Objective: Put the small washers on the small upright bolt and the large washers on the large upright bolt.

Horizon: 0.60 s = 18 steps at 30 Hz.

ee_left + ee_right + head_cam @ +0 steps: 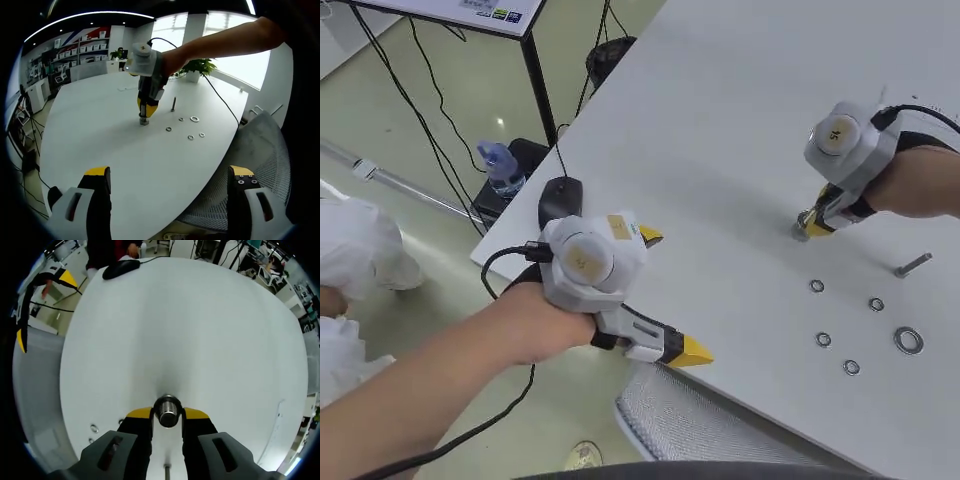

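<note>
Yellow-tipped right gripper [817,224] clamps large bolt [167,410]; left gripper [169,172] jaws apart

white tbl [740,120] | grn floor [430,120] | mesh chair [255,145] by tbl edge | bright windows [240,65] | wall shelves [90,47] | potted plant [200,67]

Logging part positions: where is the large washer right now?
In the head view the large washer lies on the table, right of the small washers, below the small bolt.
</note>
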### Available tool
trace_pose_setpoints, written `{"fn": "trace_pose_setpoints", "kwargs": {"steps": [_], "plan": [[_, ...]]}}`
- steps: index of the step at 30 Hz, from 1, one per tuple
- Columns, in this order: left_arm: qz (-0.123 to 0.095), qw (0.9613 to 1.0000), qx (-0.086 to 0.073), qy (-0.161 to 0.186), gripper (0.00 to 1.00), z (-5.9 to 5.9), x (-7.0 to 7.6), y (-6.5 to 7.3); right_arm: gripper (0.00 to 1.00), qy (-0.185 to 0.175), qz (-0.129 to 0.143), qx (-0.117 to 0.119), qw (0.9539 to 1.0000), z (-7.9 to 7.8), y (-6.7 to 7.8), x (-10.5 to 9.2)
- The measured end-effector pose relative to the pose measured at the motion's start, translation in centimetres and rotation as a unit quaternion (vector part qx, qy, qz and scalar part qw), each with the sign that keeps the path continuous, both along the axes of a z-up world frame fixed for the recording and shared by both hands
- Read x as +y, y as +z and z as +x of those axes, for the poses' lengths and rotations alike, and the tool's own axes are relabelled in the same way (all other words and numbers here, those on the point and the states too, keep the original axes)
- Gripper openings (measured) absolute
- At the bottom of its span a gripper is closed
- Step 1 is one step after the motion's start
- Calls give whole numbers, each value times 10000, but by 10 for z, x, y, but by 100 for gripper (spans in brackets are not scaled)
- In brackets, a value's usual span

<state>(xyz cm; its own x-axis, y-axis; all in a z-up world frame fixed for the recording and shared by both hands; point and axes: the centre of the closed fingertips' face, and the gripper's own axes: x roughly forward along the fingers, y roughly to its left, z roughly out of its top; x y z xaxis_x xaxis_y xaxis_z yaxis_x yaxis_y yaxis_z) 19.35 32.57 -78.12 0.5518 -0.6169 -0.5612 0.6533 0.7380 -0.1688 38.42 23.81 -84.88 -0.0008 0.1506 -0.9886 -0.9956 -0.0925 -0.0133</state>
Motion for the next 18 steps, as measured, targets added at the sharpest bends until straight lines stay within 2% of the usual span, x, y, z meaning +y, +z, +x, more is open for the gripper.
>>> {"fn": "trace_pose_setpoints", "kwargs": {"steps": [6, 18], "plan": [[27, 10000, 6, -36, 98, -1, 1, 0, 22, -51, -23, -14, 10000, 1, -8, 0], [26, 10000, 14, -56, 98, -2, 1, 0, 22, -205, 59, 40, 9998, -3, -11, -1]]}}
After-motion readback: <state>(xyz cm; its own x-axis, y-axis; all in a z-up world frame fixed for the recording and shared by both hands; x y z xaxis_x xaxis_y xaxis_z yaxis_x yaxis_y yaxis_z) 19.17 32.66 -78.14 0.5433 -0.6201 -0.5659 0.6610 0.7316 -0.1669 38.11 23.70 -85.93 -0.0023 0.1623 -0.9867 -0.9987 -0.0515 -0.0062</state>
